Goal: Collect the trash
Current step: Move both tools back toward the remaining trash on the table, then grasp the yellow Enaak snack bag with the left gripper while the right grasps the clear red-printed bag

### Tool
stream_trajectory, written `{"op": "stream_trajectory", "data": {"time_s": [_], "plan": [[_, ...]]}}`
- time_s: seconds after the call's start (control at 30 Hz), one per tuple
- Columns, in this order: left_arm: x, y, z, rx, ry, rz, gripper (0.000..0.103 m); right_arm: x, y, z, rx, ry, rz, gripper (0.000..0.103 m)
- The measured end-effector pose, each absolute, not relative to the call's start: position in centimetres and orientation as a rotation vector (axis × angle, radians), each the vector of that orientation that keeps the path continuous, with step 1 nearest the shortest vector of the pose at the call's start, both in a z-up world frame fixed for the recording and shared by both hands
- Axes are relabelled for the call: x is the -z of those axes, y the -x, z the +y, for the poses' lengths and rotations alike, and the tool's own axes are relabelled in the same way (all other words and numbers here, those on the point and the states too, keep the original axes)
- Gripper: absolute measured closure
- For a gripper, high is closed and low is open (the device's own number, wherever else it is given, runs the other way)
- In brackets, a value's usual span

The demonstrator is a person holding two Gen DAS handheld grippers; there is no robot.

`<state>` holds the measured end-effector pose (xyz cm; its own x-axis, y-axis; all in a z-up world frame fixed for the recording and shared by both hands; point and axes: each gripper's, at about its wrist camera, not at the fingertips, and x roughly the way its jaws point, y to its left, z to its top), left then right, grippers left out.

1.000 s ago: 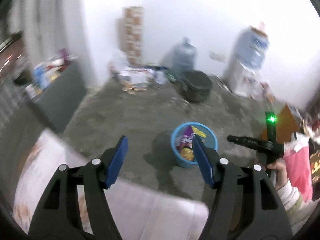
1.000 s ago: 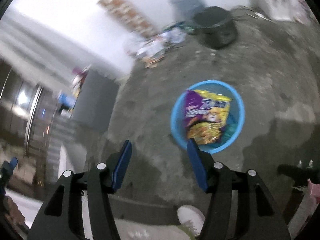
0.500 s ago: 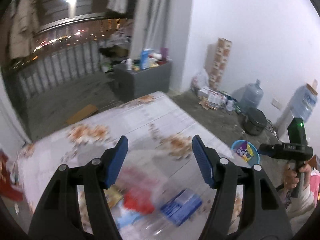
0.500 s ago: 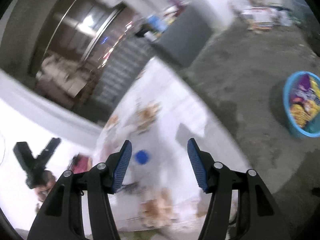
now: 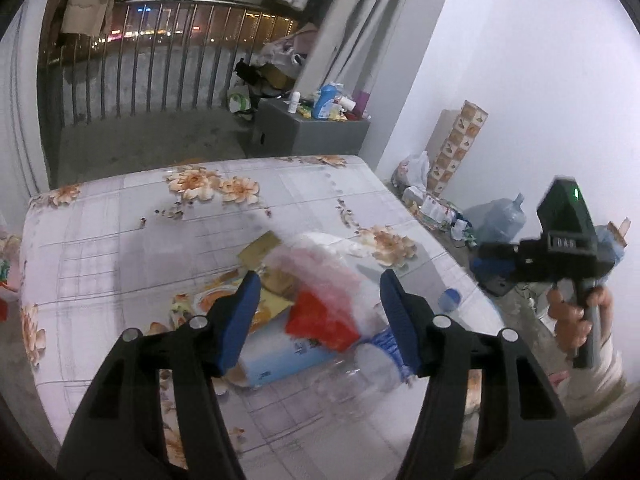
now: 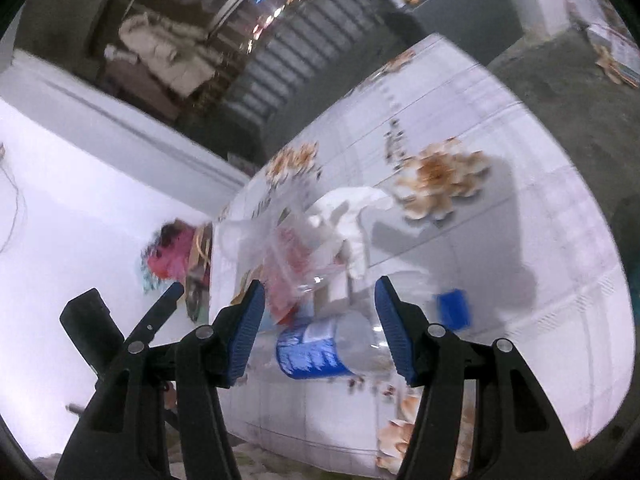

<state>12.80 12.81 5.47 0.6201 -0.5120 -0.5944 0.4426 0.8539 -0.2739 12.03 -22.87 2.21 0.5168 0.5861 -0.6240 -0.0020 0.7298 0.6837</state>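
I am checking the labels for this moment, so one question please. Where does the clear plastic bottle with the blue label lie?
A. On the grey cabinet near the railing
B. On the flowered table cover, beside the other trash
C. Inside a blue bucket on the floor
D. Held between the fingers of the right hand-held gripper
B: the clear plastic bottle lies on its side on the flowered table cover, and the open right hand-held gripper is not closed on it.

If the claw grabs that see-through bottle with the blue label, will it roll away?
Probably. The bottle lies on its side on the flowered table, so a nudge may roll it. It looks empty, thin plastic: likely light and squashy.
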Motion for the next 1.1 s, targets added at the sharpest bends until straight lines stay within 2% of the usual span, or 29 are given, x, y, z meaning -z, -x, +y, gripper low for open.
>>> {"op": "stream_trajectory", "data": {"time_s": [0.43,0.5,0.6,0.7,0.87,1.1], "plan": [[-0.1,-13.7,13.0,0.525,-0.145,0.708,0.051,-0.2,-18.7,-13.8,-0.437,-0.416,1.186,0.046],[0.7,-14.3,13.2,0.529,-0.149,0.728,0.054,0.4,-19.6,-12.7,-0.44,-0.371,1.211,0.038],[2.0,-15.4,13.5,0.535,-0.143,0.767,0.057,0.7,-20.1,-11.5,-0.439,-0.314,1.236,0.032],[3.2,-16.4,13.8,0.543,-0.129,0.801,0.062,1.3,-20.7,-10.4,-0.447,-0.262,1.275,0.029],[4.4,-17.3,14.5,0.553,-0.091,0.839,0.078,2.4,-21.3,-9.0,-0.43,-0.172,1.317,0.028],[4.7,-17.5,14.9,0.569,-0.057,0.84,0.09,2.0,-21.4,-9.7,-0.415,-0.205,1.304,0.03]]}}
